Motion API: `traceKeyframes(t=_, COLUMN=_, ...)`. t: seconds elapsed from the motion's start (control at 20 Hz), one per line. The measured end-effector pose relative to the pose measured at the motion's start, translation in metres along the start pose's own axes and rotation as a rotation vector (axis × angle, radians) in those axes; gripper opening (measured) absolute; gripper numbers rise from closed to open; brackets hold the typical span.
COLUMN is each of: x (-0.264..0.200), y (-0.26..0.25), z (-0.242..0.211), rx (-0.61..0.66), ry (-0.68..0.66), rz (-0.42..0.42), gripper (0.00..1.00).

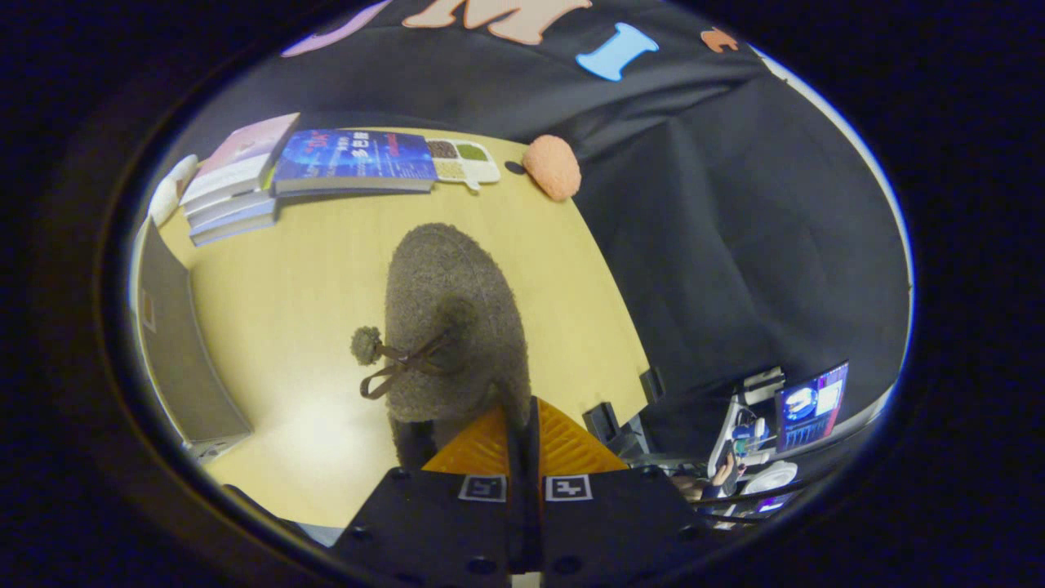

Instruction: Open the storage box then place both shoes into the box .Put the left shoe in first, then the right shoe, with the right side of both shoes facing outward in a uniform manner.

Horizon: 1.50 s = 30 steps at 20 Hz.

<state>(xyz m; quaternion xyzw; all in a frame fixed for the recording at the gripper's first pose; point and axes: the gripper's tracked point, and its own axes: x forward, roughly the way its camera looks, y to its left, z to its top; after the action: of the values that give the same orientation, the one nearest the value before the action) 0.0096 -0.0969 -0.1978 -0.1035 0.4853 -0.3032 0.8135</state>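
Clamping the back rim of a fuzzy grey-brown shoe (pixel 453 322), the gripper (pixel 522 437) has its two fingers drawn nearly together at the lower middle of the frame, with a thin edge of the shoe's opening pinched between them. The shoe stretches away from the fingers toward the centre of the frame, toe pointing up the picture, above a pale wooden table (pixel 286 327); whether its sole touches the table cannot be told. A thin brown bow with a small pompom (pixel 366 345) sits on the shoe's left side.

Two square black-and-white markers are stuck on the gripper body just behind the fingers. A blue book (pixel 355 159) at the upper left carries printed writing, but it is too small and warped to read. Beside it to the left lies a stack of books (pixel 233 184) with a pinkish cover on top.

A white divided tray (pixel 465 162) sits right of the blue book, its contents hard to make out. A fuzzy orange shoe (pixel 553 166) rests at the table's far edge. A grey flat panel (pixel 175 335) stands along the left of the frame, cut off at its lower end. A lit screen (pixel 811 406) glows at the lower right among blurred clutter.
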Motion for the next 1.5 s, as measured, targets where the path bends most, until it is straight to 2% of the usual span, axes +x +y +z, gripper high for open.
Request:
traceKeyframes(t=0.35, x=-0.091, y=0.040, z=0.038, rx=-0.095, ry=-0.152, rz=0.049, gripper=0.04)
traceKeyframes(t=0.85, x=-0.203, y=0.105, z=0.075, rx=-0.107, ry=-0.325, rz=0.176, gripper=0.04)
traceKeyframes(t=1.3, x=-0.251, y=0.199, z=0.085, rx=-0.121, ry=-0.365, rz=0.357, gripper=0.04)
traceKeyframes(t=1.5, x=-0.249, y=0.235, z=0.081, rx=-0.147, ry=-0.335, rz=0.385, gripper=0.04)
